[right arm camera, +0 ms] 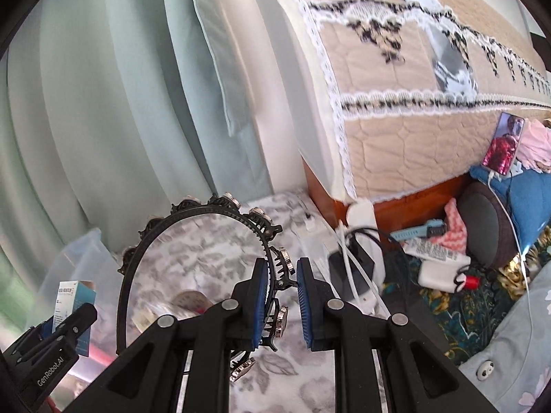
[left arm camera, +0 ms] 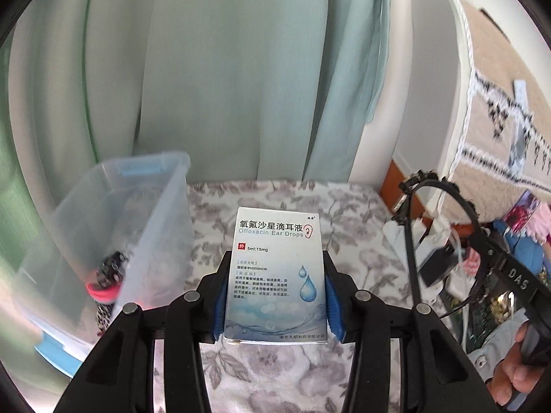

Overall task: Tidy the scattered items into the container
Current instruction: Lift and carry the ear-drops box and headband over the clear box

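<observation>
White and blue cardboard ear-drops box [left arm camera: 275,275] stands clamped between the blue pads of the left tool [left arm camera: 275,296], its long axis running straight away from the camera, printed face up and title end farthest out. The right tool [right arm camera: 282,296] is pinched shut on a black plastic headband studded with metal ornaments [right arm camera: 193,237], whose arch rises up and to the left of the pads. Below both lies a bed with a grey floral blanket [left arm camera: 344,213]. A clear plastic storage bin [left arm camera: 113,227] sits left of the box, holding small items. Pale green curtains [left arm camera: 224,69] hang behind.
</observation>
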{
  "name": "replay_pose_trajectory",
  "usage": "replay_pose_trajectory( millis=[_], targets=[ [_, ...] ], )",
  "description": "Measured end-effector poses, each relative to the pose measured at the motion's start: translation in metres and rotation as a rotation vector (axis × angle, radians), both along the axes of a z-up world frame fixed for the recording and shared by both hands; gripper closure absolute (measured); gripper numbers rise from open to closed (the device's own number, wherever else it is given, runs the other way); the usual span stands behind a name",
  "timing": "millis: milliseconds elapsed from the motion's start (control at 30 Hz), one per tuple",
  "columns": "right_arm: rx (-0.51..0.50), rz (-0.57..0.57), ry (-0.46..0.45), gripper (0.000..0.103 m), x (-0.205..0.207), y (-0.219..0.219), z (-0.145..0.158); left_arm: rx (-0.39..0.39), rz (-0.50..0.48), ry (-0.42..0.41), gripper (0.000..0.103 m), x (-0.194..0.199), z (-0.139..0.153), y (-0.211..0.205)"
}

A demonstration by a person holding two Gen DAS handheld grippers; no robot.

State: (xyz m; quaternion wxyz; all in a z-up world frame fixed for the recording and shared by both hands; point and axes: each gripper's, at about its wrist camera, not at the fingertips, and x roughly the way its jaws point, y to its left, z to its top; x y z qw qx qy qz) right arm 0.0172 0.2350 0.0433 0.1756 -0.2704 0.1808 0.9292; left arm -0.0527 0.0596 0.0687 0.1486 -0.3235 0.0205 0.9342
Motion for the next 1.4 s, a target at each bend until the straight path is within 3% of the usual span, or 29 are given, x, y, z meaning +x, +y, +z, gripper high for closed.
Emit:
replay_pose_trajectory(
  millis=[133, 233, 333, 567, 1067, 1400],
  targets=[
    [0.034, 0.016, 0.059, 0.084, -0.004, -0.014, 0.03, 0.046, 0.011, 0.076, 0.056, 0.007, 0.032, -0.018],
    [0.017, 0.013, 0.126, 0.084, 0.0, -0.017, 0.046, 0.074, 0.044, 0.08, 0.056, 0.006, 0.044, -0.029],
    [0.027, 0.035, 0.141, 0.084, 0.0, -0.022, 0.059, 0.123, 0.072, 0.095, 0.056, 0.011, 0.051, -0.043],
    [0.046, 0.072, 0.192, 0.084, 0.004, -0.036, 0.084, 0.131, 0.125, 0.137, 0.056, 0.012, 0.062, -0.07],
    [0.119, 0.221, 0.18, 0.084, -0.027, -0.107, 0.105, 0.241, 0.252, 0.13, 0.056, 0.001, 0.056, -0.148],
    [0.18, 0.353, 0.128, 0.084, -0.06, -0.17, 0.1, 0.283, 0.348, 0.102, 0.056, -0.014, 0.039, -0.2]
  ],
)
